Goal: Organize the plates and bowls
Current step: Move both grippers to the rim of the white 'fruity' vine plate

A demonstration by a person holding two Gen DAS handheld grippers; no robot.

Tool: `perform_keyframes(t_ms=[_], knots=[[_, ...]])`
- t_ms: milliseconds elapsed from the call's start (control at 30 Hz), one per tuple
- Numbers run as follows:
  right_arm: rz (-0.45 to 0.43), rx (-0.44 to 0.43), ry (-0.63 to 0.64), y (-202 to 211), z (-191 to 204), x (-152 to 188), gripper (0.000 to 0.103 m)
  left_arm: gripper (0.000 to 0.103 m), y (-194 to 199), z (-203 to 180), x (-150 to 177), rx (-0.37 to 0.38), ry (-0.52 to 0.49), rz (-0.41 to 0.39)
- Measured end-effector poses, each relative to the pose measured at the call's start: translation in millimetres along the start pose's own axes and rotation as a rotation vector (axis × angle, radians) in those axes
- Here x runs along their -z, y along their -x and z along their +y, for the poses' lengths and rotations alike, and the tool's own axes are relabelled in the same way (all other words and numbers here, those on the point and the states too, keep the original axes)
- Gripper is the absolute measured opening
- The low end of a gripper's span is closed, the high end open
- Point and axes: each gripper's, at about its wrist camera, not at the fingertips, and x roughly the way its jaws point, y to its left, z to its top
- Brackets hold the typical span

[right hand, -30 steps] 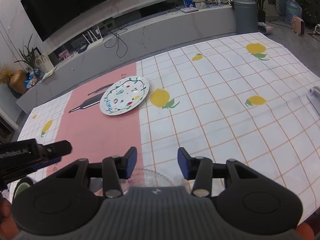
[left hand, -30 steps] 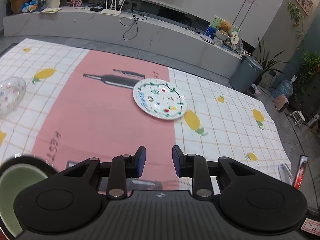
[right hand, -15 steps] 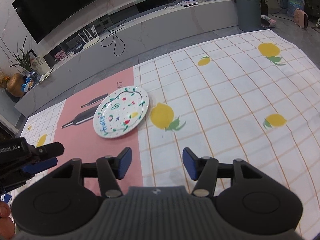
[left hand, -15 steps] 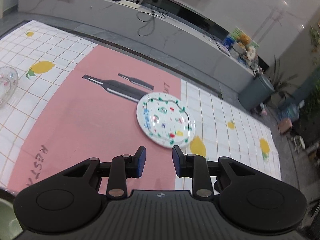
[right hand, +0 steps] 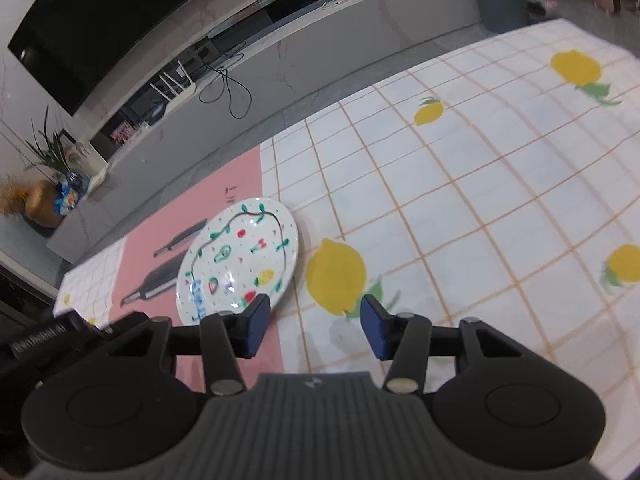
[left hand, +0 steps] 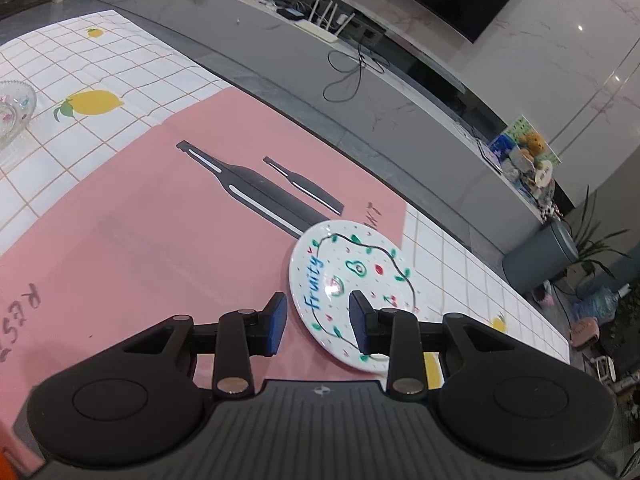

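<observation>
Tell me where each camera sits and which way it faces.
Left wrist: on the left gripper, angled down over the pink mat at the painted plate; open fingers show, nothing between them.
Right wrist: on the right gripper, angled down at the lemon cloth; open fingers show, plus the left gripper's body at the left edge.
Shared: plate, mat, TV bench.

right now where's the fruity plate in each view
left wrist: plate sits right of centre, low, just beyond the tool, straddling the pink panel's right edge.
right wrist: plate sits left of centre, low, above the left pad.
shared landmark: the printed bottles beside it.
</observation>
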Motion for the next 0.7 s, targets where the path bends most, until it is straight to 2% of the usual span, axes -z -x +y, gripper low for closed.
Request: perform_keyframes(t_ms=[133,300,533,667,700], knots=[[0.007,-0.019,-0.024,-19.0,-2.9,-6.6,0.045,0.038,-18.7,6.9,0.2,-0.005,0.061,-0.009],[0.029,-0.042,-0.072,-39.8,-9.5,-15.7,0.04,0.036,-35.3,7.6,-2.0,-0.015,0.063,-0.025],[0.026,-0.101,-0.12,-54.2,-11.5,-19.3,0.032,0.018,-50.6,10.6,1.8,-0.015,0.072,0.013],[0.065,-0.135,-0.143,-60.9,-11.1,-16.7,0.006,0.01,-50.3,11.1,4.1,-0.036,0.062,0.018],[0.068,-0.147,-0.149,-61.1,-11.3,-15.2,0.003,0.009,-49.3,11.8,3.9,-0.034,0.064,0.022]])
